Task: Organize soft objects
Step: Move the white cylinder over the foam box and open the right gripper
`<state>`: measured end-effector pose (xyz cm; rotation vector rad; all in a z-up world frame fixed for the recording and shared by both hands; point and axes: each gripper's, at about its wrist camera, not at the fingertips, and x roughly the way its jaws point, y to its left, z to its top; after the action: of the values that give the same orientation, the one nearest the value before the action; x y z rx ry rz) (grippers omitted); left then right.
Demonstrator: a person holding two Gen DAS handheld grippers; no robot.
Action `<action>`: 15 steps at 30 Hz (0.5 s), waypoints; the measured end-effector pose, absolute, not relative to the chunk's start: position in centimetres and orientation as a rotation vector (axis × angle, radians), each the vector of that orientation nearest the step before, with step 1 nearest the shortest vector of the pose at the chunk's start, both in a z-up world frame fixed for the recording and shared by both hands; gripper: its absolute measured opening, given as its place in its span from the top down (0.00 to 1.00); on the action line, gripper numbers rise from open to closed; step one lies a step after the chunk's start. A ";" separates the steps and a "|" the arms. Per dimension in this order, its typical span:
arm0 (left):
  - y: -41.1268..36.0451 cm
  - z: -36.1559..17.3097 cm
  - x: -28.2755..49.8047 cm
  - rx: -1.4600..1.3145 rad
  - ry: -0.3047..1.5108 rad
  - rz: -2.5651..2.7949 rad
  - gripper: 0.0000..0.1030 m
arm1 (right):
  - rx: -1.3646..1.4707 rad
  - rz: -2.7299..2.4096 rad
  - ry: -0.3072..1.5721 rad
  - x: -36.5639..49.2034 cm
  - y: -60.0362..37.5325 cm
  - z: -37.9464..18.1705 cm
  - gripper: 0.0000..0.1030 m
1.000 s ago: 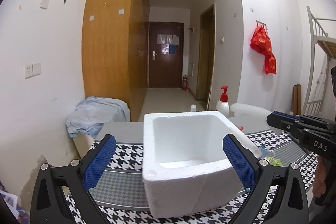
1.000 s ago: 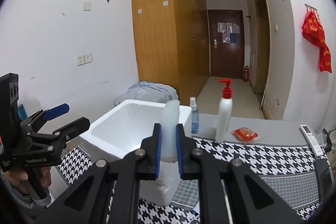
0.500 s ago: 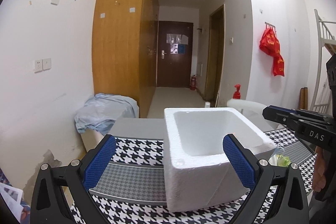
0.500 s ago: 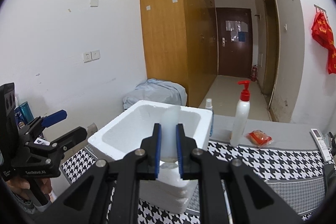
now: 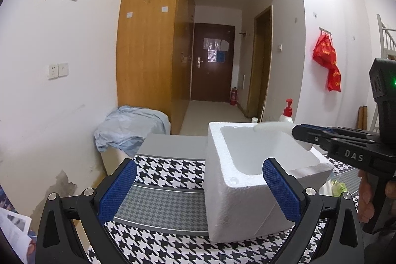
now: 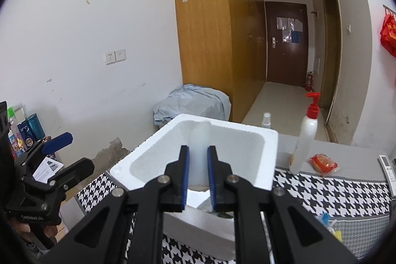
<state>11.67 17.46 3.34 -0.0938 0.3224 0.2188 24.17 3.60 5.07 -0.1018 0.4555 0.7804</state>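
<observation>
The right gripper is clamped on a pale translucent soft cylinder, its blue pads pressing both sides, holding it upright above the open white foam box directly ahead of the fingers. The left gripper has its jaws spread wide apart with nothing between them, the foam box sitting just past its right finger on the black-and-white houndstooth tablecloth. A white pump bottle with a red top stands beyond the box to the right

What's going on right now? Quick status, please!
Right gripper shut on pale soft object, held over the foam box. Left gripper open, holding nothing, beside the box. Nothing blocking the box opening.
</observation>
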 end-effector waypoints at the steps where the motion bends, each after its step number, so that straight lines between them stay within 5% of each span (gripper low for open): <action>1: 17.5 3.4 11.5 -0.095 0.319 0.221 0.01 | -0.104 0.781 0.457 24.3 3.7 5.0 0.84; 15: 18.3 2.8 12.1 -0.101 0.355 0.237 0.01 | -0.137 0.783 0.495 25.3 5.6 4.3 0.78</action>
<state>12.09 18.25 2.76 -0.1011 0.3546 0.2366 25.28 5.64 4.33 -0.1369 0.4947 0.7827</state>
